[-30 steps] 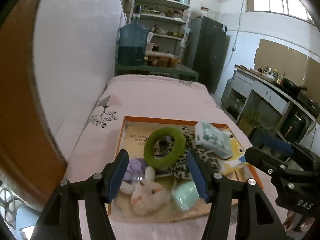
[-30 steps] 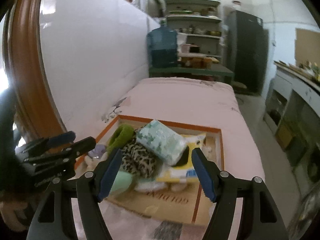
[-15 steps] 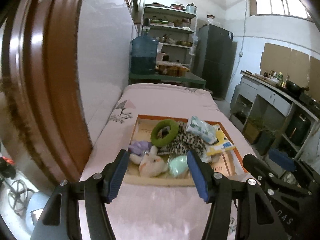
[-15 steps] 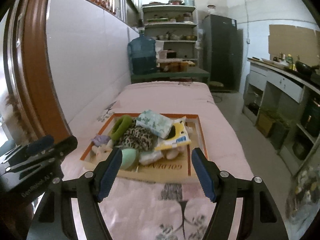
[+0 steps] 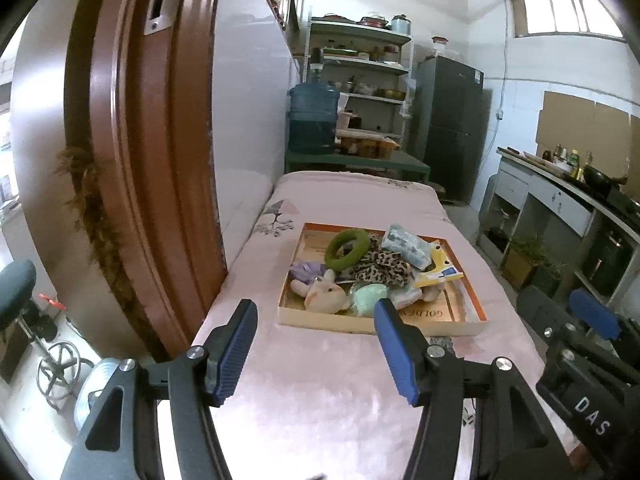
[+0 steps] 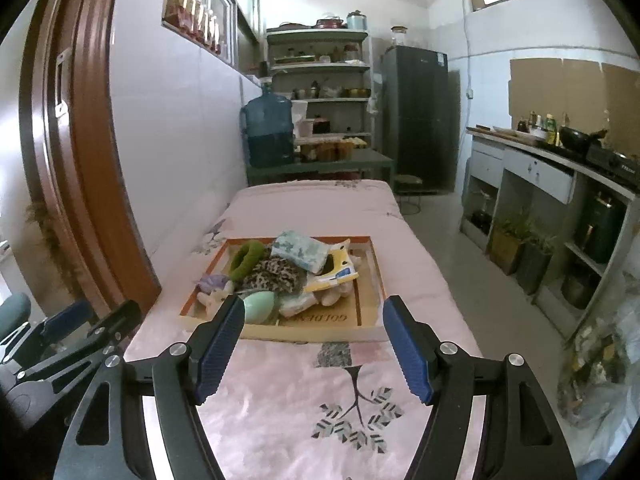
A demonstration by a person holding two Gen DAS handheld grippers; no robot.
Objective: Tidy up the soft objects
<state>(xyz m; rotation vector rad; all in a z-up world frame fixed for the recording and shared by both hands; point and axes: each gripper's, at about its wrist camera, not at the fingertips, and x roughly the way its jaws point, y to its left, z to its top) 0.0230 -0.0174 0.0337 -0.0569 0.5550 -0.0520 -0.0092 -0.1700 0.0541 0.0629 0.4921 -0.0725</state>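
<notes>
A shallow cardboard tray (image 5: 460,318) (image 6: 362,316) lies on the pink-covered table (image 5: 320,380) (image 6: 288,384). Piled in it are a green ring (image 5: 346,243) (image 6: 245,255), a leopard-print cloth (image 5: 380,266) (image 6: 274,272), a white plush rabbit (image 5: 325,294), a pale green soft lump (image 5: 370,294) (image 6: 260,306), a blue-patterned packet (image 5: 404,242) (image 6: 302,252), a purple piece (image 5: 306,271) and a yellow package (image 6: 334,272). My left gripper (image 5: 316,344) hovers open short of the tray's near edge. Equally open and empty, my right gripper (image 6: 314,344) hangs beside it and shows at the lower right of the left wrist view (image 5: 592,320).
A brown door frame (image 5: 132,160) and a white wall flank the table's left side. Behind the table stand a water jug (image 6: 268,132), shelves and a dark fridge (image 6: 416,120). A counter with drawers (image 6: 552,176) lines the right, with floor between.
Both grippers have pulled back and risen away from the tray, which now looks smaller and farther off. More pink table shows in front. Jaws kept their width.
</notes>
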